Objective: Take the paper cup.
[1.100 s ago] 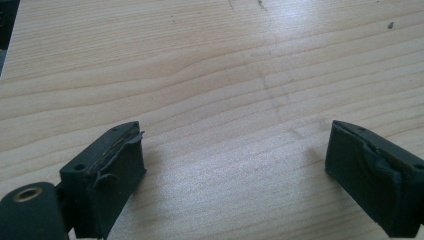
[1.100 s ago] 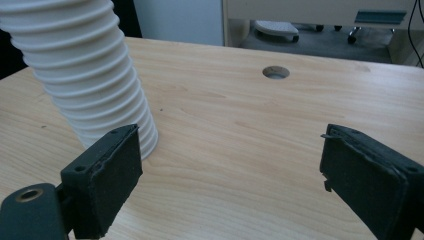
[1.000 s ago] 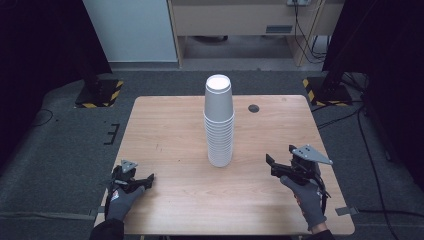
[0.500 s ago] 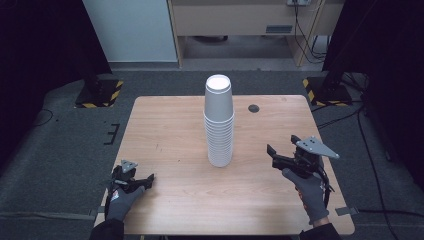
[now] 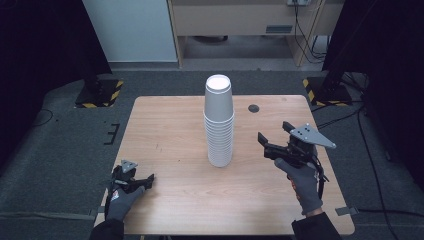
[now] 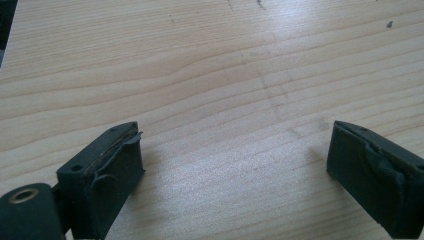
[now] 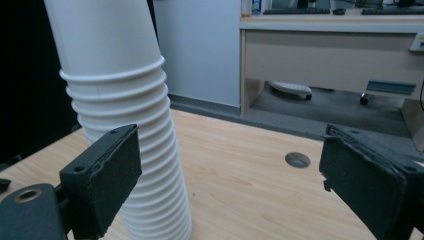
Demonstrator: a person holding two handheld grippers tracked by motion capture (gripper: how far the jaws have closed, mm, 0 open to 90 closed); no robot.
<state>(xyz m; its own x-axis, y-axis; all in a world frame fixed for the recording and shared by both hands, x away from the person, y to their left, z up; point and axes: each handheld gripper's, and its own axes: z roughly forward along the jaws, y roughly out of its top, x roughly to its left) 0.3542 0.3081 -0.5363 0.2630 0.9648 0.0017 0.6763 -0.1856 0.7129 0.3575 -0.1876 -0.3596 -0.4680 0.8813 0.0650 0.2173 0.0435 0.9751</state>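
Reaching right gripper, jaws spread wide, toward cup stack upright mid-tabletop, probably to pinch the top cup; left gripper agape, parked near front-left corner

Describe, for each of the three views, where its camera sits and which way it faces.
High view: above the person's side, facing forward and down on the table; gloved hands show.
Left gripper view: on the left gripper, facing down at bare wood; open jaws show.
Right gripper view: on the right gripper, facing the cup stack; open jaws show.
High and right gripper views share the stack.
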